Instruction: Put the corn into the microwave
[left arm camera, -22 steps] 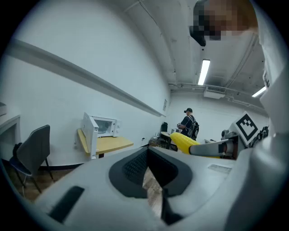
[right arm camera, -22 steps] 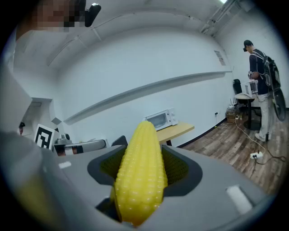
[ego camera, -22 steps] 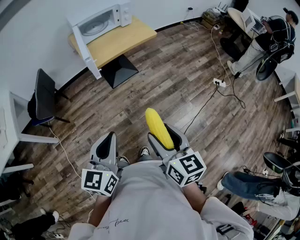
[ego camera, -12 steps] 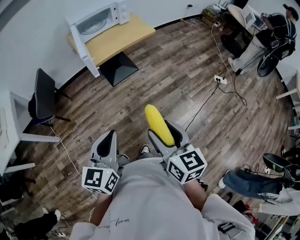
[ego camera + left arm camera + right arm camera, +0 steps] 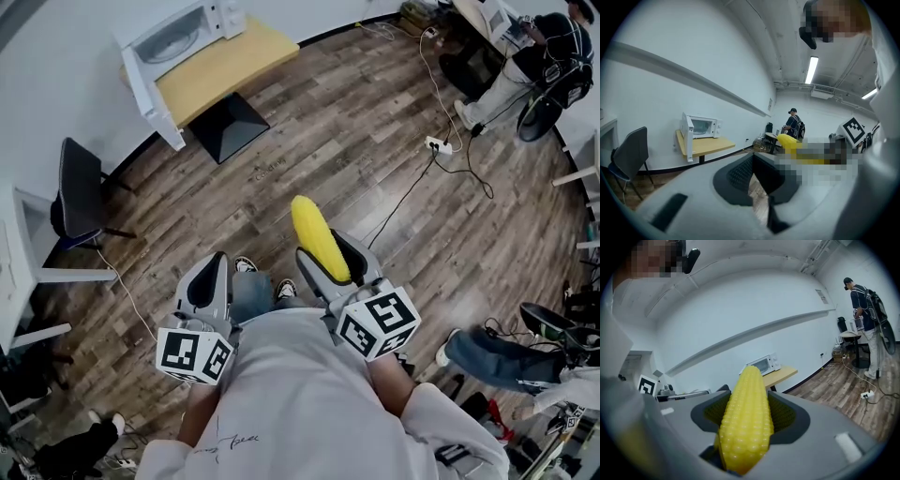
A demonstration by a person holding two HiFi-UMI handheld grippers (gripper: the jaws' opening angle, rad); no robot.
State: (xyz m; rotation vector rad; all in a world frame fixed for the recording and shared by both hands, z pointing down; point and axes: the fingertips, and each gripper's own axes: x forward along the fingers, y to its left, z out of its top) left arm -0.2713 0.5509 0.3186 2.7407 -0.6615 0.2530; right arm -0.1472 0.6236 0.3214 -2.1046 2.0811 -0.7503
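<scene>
step: person is stepping forward toward open microwave [image 5: 173, 37] on table's [image 5: 230, 66] far-left corner | right gripper [image 5: 328, 251] is still clamping corn [image 5: 317, 236], jaws wide | left gripper [image 5: 214, 272] is riding closed, empty | carry is advancing

Wooden floor [image 5: 309, 150] stretches out ahead of my left fingers [image 5: 208, 286] and my right fingers [image 5: 364, 262]. Far ahead and to the left of the left fingers there's a yellow-topped table [image 5: 225, 66] on a black base [image 5: 230, 131], up against the white wall [image 5: 56, 84]. Off to the left, a black chair [image 5: 80, 187] beside a white desk [image 5: 33, 272]. Ahead and right of my right fingers, a power strip [image 5: 437, 144] with a cable [image 5: 403, 211] trailing over the boards. Beyond it, a person in dark clothes [image 5: 539, 61] is standing. Close on the right, someone's jeans-clad leg [image 5: 492, 356].
</scene>
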